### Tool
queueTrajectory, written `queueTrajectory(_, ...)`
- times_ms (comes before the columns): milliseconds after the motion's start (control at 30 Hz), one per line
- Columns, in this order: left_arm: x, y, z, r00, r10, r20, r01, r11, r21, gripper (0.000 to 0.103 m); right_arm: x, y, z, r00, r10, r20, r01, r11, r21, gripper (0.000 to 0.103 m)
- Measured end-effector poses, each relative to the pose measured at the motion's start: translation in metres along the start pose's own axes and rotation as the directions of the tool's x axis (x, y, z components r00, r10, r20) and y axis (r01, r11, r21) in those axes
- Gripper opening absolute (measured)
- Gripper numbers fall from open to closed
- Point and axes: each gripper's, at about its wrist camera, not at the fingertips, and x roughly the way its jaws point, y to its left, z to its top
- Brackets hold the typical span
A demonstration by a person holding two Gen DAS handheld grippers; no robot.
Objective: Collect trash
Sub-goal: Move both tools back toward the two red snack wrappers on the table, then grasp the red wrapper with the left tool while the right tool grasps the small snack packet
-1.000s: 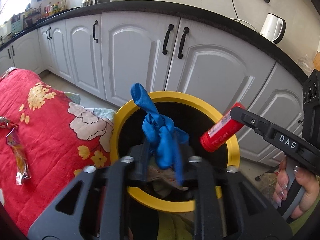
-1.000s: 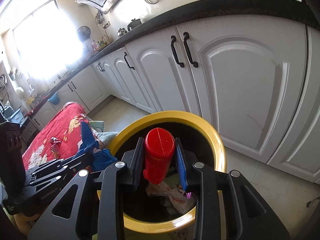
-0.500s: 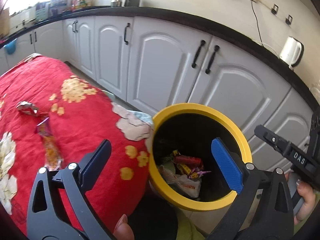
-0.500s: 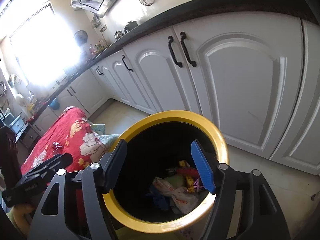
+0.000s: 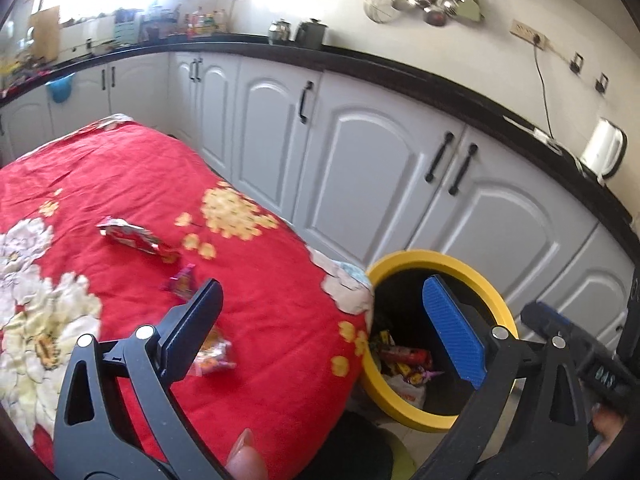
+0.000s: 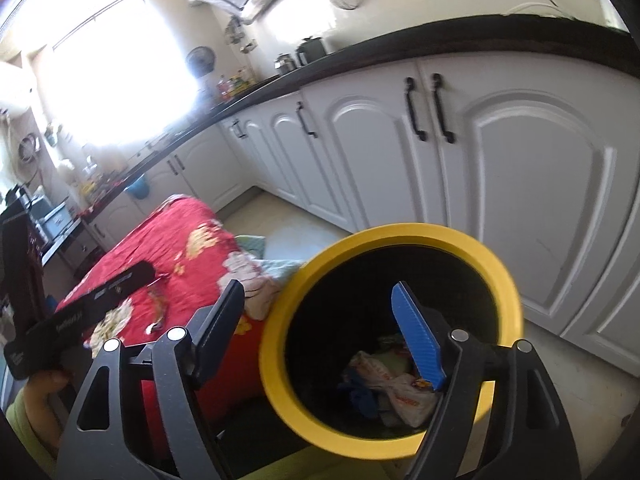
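Observation:
My left gripper (image 5: 322, 286) stands wide open with nothing in it, over the edge of the red floral tablecloth (image 5: 260, 320). Three wrappers lie on the cloth: a silver-red one (image 5: 132, 238), a small pink one (image 5: 182, 280) and an orange one (image 5: 214, 356) beside my left finger. The yellow-rimmed bin (image 5: 440, 258) sits to the right, with a red can (image 5: 408, 356) among the trash inside. My right gripper (image 6: 318, 290) hangs over the bin's rim (image 6: 400, 236), its jaws opening and nothing between them. A white bag (image 6: 400, 394) and a blue glove (image 6: 360, 394) lie in the bin.
White cabinets (image 5: 360, 168) under a black counter run behind the table and bin. A white kettle (image 5: 604, 152) stands on the counter at right. The other gripper (image 6: 100, 296) shows at left in the right wrist view, held over the cloth by a hand.
The left jaws let go of the blue glove and the right jaws of the red can; both now lie in the bin. The left gripper swung left over the table.

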Motion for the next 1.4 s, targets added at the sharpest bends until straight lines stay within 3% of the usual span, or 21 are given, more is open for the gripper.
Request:
queueTrajectory(500,-0.025,0.07,0.017,0.995,0.075,0.062,-0.065,0.987,-0.148,0.092,0.02,0.077,-0.006,0.995,0.079,-0.056,-0.085,0.989,-0.123,0.074)
queueTrajectory(1067,-0.031,0.151,0.02,0.986,0.157,0.06,-0.129,0.936,-0.329,0.092,0.072,0.159,-0.018,0.977,0.138,-0.163,-0.176,0.954,-0.242,0.073)
queueTrajectory(1300,-0.013,0.173,0.019,0.994,0.105,0.016,-0.089,0.905,-0.415,0.091,0.114,0.18,-0.03,0.958,0.14,-0.252,-0.209,0.938,-0.276,0.06)
queueTrajectory(1400,-0.002,0.179,0.018,0.997,0.073,-0.006,-0.068,0.892,-0.447,0.084,0.132,0.183,-0.034,0.946,0.137,-0.294,-0.22,0.937,-0.271,0.051)
